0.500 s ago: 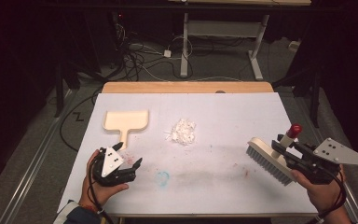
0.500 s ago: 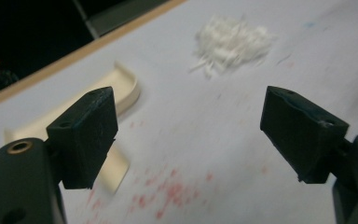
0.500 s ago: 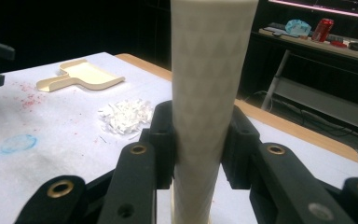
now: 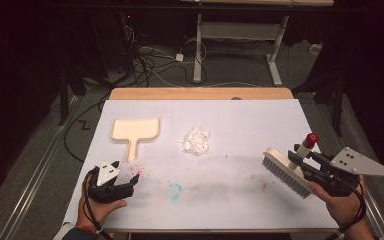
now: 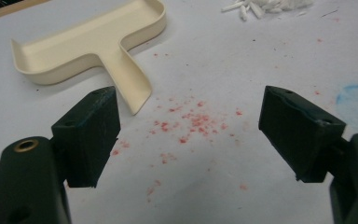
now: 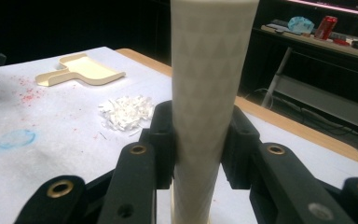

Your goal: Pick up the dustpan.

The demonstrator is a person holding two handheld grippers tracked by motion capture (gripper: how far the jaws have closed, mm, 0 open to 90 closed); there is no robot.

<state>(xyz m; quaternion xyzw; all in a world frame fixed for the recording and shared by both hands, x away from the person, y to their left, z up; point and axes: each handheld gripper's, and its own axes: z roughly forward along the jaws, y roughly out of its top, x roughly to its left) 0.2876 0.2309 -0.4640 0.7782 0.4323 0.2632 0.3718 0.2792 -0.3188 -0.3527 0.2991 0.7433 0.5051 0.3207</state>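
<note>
A cream dustpan (image 4: 135,130) lies at the table's left, its handle toward me. In the left gripper view the dustpan (image 5: 88,51) sits just beyond the jaws. My left gripper (image 4: 126,174) rests on the table below that handle, open and holding nothing (image 5: 191,135). A pile of white paper scraps (image 4: 195,140) lies mid-table; the scraps (image 6: 126,112) also appear in the right gripper view. My right gripper (image 4: 302,160) is shut on the handle of a white brush (image 4: 285,172), bristles toward the table. The brush handle (image 6: 205,93) stands upright between the jaws of the right gripper (image 6: 198,140).
White paper (image 4: 240,200) covers the wooden table (image 4: 200,93). Red crumbs (image 5: 191,123) are scattered in front of the left gripper, and a blue smudge (image 4: 174,190) marks the sheet near the front. Cables and desk legs lie on the floor behind.
</note>
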